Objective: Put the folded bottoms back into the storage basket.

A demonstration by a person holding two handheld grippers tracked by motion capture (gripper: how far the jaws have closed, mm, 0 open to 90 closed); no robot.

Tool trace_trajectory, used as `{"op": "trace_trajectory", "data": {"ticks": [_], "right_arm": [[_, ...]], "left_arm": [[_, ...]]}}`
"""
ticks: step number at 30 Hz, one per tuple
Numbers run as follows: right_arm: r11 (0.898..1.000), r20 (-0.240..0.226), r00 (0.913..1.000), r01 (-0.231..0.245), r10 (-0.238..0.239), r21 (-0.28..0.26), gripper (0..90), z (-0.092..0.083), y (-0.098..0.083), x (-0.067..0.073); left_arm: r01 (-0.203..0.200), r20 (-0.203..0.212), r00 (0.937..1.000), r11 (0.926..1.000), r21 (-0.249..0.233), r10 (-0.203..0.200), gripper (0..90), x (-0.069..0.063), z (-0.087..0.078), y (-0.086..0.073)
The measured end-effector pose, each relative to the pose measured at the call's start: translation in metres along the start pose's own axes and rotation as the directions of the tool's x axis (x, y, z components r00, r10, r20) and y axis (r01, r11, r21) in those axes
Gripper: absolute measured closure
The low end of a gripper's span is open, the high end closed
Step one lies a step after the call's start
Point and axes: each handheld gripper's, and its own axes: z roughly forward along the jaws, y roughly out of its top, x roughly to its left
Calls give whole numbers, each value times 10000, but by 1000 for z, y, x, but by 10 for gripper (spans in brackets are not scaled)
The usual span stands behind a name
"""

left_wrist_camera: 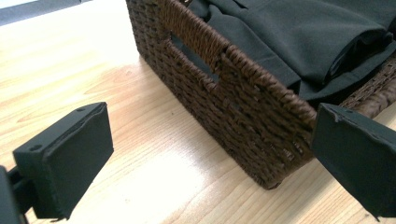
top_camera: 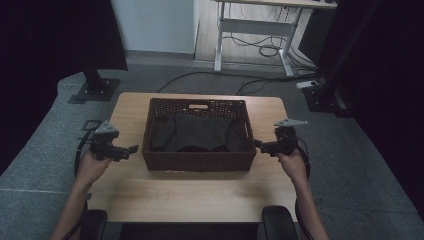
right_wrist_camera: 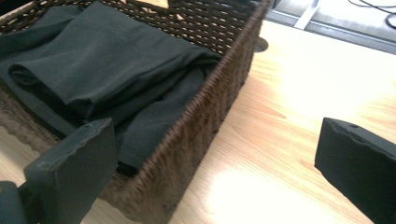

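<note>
A dark brown woven basket point(top_camera: 199, 161) stands in the middle of a light wooden table point(top_camera: 200, 195). Folded black cloth point(top_camera: 196, 134) lies inside it. In the left gripper view the basket's side wall with its handle slot point(left_wrist_camera: 233, 93) is close ahead, the cloth point(left_wrist_camera: 317, 42) behind it. My left gripper point(top_camera: 134, 149) is held just left of the basket, open and empty. On the other side, my right gripper point(top_camera: 256, 144) is next to the basket's right wall, open and empty. The right gripper view looks over that wall point(right_wrist_camera: 205, 112) onto the cloth point(right_wrist_camera: 93, 65).
A desk frame point(top_camera: 255, 30) with loose cables point(top_camera: 265, 50) stands on the floor beyond the table. A black stand base point(top_camera: 95, 90) is at far left, another point(top_camera: 325, 95) at far right. Bare tabletop lies in front of the basket.
</note>
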Motion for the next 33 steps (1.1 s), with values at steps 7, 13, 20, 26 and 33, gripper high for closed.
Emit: {"op": "trace_trajectory", "data": {"ticks": [7, 13, 20, 26, 33], "right_arm": [[9998, 220, 9996, -169, 168, 39, 0, -3, -13, -7], [9995, 310, 9991, -282, 278, 114, 0, 0, -25, -9], [9997, 538, 9983, -247, 245, 24, 0, 4, -39, -10], [9992, 612, 9975, -355, 343, 189, 0, 10, -52, -10], [9983, 644, 9970, -454, 430, 369, 0, 18, -68, -8]], "left_arm": [[95, -45, 9999, 10000, 20, -95, 0, 3, 3, -13], [79, -107, 9999, 9999, 108, -77, 0, 3, 8, -24], [206, -22, 9998, 9997, 130, -205, 0, 1, 16, -38], [294, 41, 9996, 9993, 251, -295, 0, 0, 25, -51], [392, 123, 9991, 9984, 413, -397, 0, -3, 34, -65]]}}
